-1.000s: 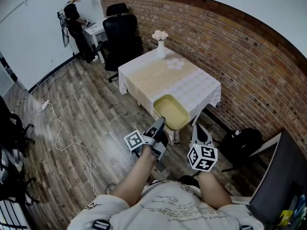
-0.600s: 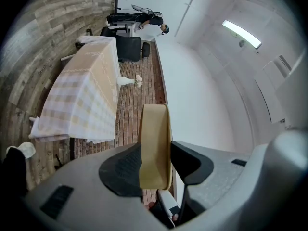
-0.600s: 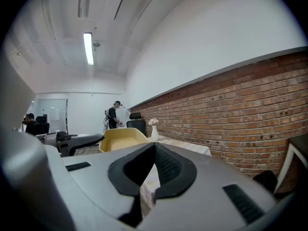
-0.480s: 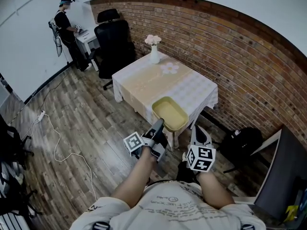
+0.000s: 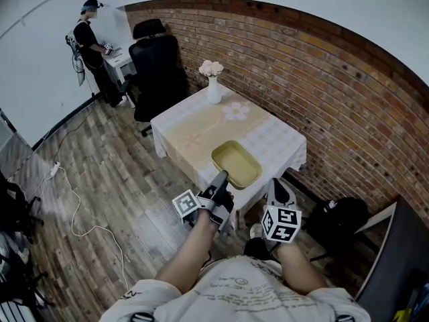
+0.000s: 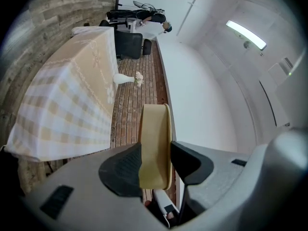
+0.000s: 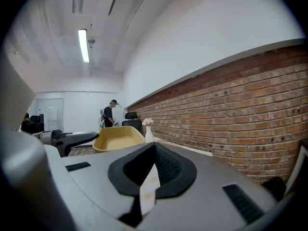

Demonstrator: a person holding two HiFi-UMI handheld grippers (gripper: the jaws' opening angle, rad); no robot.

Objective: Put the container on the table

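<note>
The container [image 5: 236,164], a shallow yellow tub, is hanging over the near corner of the table [image 5: 194,123], toward 6 o'clock on the checked cloth as we are looking down from the head view. We are pinching its near long wall in the left gripper [image 5: 222,178]. The left gripper view is showing that wall edge-on between the two dark pads, one inside the tub and one outside.

The right gripper [image 5: 275,182] is riding at 4 o'clock from the tub and apart from it, its jaws pressed together and, as far as we are seeing, carrying nothing.

What is mattering for the next move is the lie of the tub against the table. Its long axis is running from about 11 to 5 o'clock, roughly along the table's near-left edge, and the open cloth is stretching away at 12 o'clock toward the vase [image 5: 213,88]. We are not able to tell whether the base is touching the cloth yet. We are judging that lowering it slightly forward with the left gripper alone would seat it fully on the top.
</note>
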